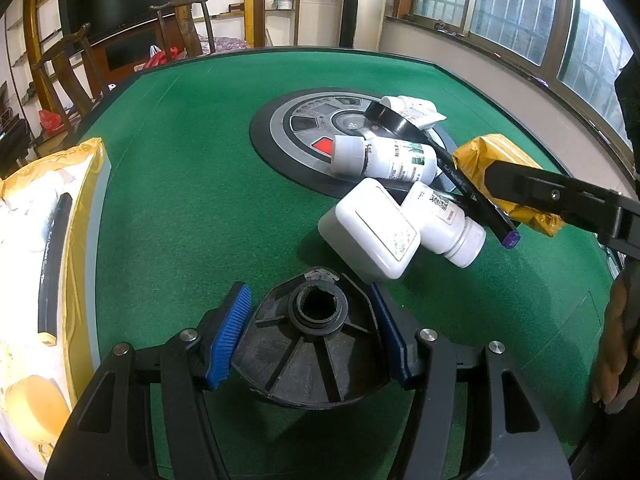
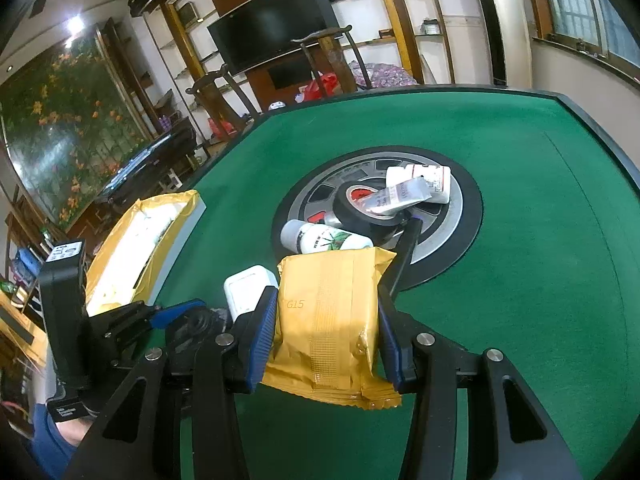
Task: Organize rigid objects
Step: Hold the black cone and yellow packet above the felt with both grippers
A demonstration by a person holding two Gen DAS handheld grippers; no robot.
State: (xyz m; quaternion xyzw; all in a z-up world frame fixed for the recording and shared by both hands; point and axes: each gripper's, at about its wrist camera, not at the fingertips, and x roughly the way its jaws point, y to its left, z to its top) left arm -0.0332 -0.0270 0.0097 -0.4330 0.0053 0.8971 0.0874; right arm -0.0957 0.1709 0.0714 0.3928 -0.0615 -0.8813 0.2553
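**A:** On the green table (image 1: 192, 168), what are the left tongs (image 1: 312, 332) pinching?

**B:** A black ribbed disc with a hub (image 1: 316, 344). The blue pads (image 1: 230, 332) press on its two sides, so it sits level and the hub faces up. I'd say it is held by the rim because the flat face gives nothing to bite.

**A:** And the right tongs (image 2: 326, 332)?

**B:** Pressed onto a yellow wrapped packet (image 2: 332, 320), one pad on each long side. The packet sticks forward between the fingers, lifted just beside the pile, probably so it can travel without dragging on the felt.

**A:** What is left in the pile?

**B:** A white square box (image 1: 370, 228) leaning on a white bottle (image 1: 444, 224), a second bottle with a green label (image 1: 388, 158), a black marker with a purple end (image 1: 476, 196) lying across them, a roll of black tape (image 1: 396, 122), and another white bottle (image 1: 412, 110) behind it. Most rest on the round centre plate (image 1: 304, 124), heaped and touching.

**A:** Where would the held things go?

**B:** Likely the yellow-lined tray (image 1: 86, 216) at the left edge. It already holds a black pen (image 1: 54, 264) and some white items, which suggests it is the sorting place.
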